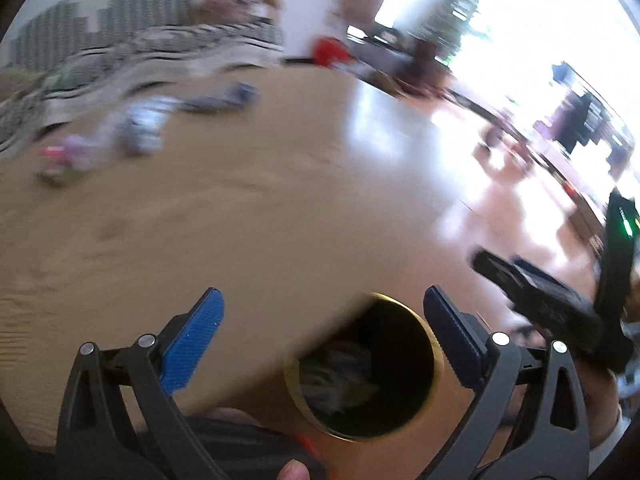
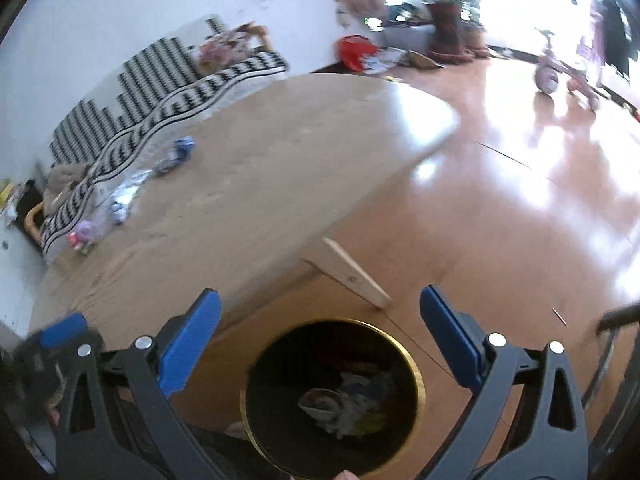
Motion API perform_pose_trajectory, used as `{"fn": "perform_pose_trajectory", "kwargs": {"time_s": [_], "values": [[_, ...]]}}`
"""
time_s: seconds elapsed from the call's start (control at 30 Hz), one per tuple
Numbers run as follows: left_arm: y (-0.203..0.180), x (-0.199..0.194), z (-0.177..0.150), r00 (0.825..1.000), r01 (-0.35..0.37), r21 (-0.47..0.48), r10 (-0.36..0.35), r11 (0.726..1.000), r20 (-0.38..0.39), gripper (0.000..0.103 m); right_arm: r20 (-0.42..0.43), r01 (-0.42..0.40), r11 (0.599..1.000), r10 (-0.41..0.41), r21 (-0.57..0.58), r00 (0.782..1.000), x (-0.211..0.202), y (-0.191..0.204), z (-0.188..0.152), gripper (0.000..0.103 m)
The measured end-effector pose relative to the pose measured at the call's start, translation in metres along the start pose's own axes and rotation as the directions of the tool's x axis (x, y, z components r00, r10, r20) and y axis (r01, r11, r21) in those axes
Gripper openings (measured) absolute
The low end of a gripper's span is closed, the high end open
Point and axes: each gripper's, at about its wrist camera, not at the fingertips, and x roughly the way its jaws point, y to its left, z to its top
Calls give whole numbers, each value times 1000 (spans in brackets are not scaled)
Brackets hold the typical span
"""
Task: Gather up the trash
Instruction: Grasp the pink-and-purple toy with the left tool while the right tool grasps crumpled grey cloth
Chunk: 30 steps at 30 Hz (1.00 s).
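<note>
No readable writing anywhere; frames are blurred. Left claw [image 1: 322, 312] released, nothing between the blue pads. Right claw [image 2: 320, 312] released too, empty. Bin [image 2: 332, 396], black with a gold rim, stands on the floor just off the surface's near edge, under both claws. Inside it: crumpled wrappers and paper [image 2: 344, 404]. More trash [image 2: 120, 204] lies along the far left edge of the surface [image 2: 260, 168], by the striped sofa: blue and silvery wrappers, a small purple and pink item. Right claw's body shows at the left view's right side.
</note>
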Motion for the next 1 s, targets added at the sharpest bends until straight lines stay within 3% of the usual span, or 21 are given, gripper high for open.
{"fn": "perform_pose_trajectory", "kwargs": {"time_s": [0.07, 0.17, 0.33, 0.53, 0.67, 0.87, 1.0], "values": [[41, -6, 11, 996, -84, -74, 85, 994, 11, 97, -8, -24, 999, 24, -46, 1000, 10, 23, 7, 96], [103, -11, 22, 977, -207, -183, 212, 961, 5, 97, -18, -58, 992, 56, -111, 998, 23, 58, 14, 96], [191, -19, 32, 959, -271, -313, 283, 910, -8, 97, -43, -104, 975, 97, -197, 994, 49, 113, 23, 96], [234, -17, 70, 938, -329, -255, 346, 909, 23, 97, -27, -126, 956, 123, -265, 992, 83, 161, 61, 96], [248, 5, 92, 939, -337, -202, 344, 920, 1, 97, 15, -94, 934, 105, -344, 994, 121, 188, 109, 96], [263, 49, 111, 941, -338, -143, 337, 930, -31, 97, -36, -113, 896, 109, -429, 993, 201, 220, 159, 96], [270, 67, 123, 953, -302, -153, 302, 941, -22, 97, -68, -132, 922, 115, -364, 991, 239, 231, 180, 96]]}}
